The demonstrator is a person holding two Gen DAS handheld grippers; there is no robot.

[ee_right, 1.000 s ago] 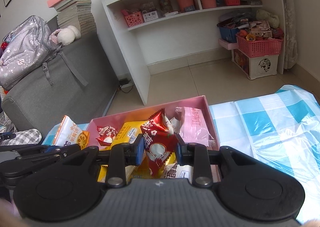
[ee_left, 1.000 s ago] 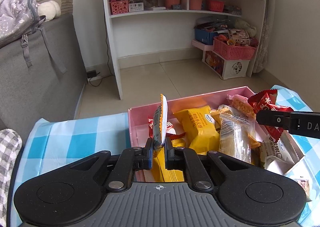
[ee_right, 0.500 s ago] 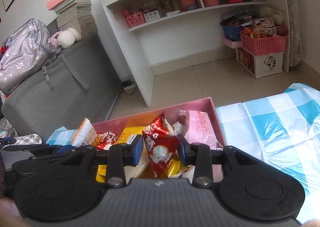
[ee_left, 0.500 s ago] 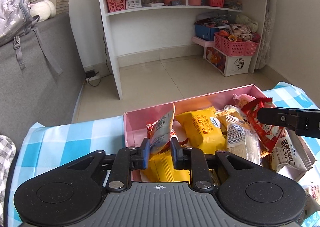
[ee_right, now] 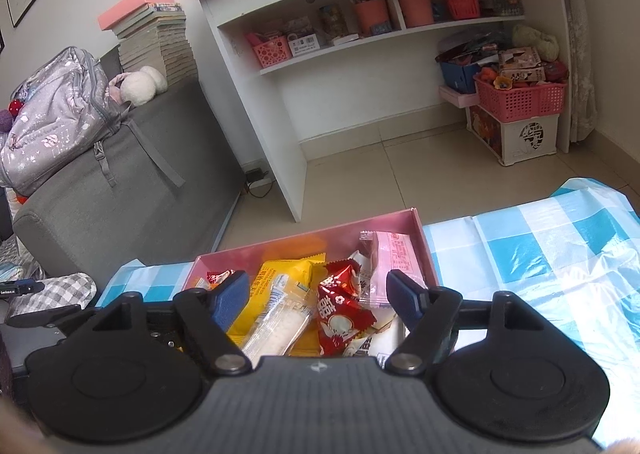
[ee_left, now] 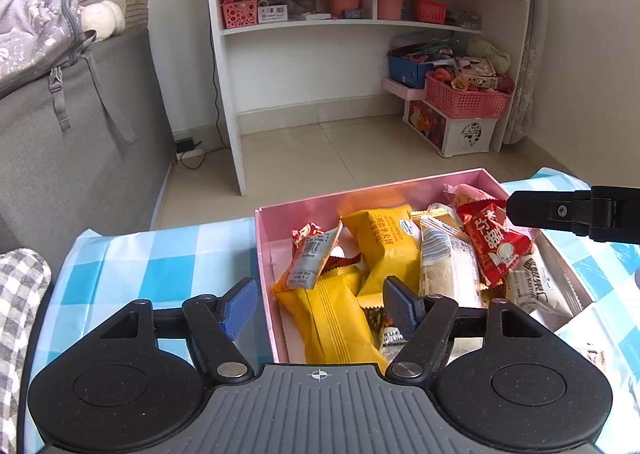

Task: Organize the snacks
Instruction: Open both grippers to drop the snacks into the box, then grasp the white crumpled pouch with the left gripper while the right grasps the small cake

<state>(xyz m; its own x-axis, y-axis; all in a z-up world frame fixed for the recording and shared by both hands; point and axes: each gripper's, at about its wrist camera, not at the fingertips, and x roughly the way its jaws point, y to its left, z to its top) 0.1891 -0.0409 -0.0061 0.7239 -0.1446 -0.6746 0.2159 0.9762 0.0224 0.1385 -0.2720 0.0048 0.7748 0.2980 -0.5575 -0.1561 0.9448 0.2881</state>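
Note:
A pink box [ee_left: 400, 194] [ee_right: 280, 250] full of wrapped snacks sits on the blue checked tablecloth. My left gripper [ee_left: 320, 306] hangs over the box's near left corner, its jaws opening with nothing pressed between them. The orange-and-white packet [ee_left: 308, 262] it carried lies in the box on a yellow packet [ee_left: 328, 318]. My right gripper [ee_right: 318, 300] is over the box's near side, jaws opening too. The red packet [ee_right: 340, 314] [ee_left: 496, 242] rests loose on the pile below it, beside a clear white bar [ee_right: 276, 318] and a pink packet [ee_right: 394, 258].
The checked tablecloth [ee_right: 540, 254] spreads to the right of the box. Beyond the table are a grey sofa [ee_left: 60, 134] with a backpack [ee_right: 60, 118], a white shelf unit [ee_left: 360, 22] and pink storage baskets [ee_left: 464, 98] on the tiled floor.
Both grippers were shut on packets and have since spread their jaws. The orange-and-white packet and the red packet dropped into the pink box.

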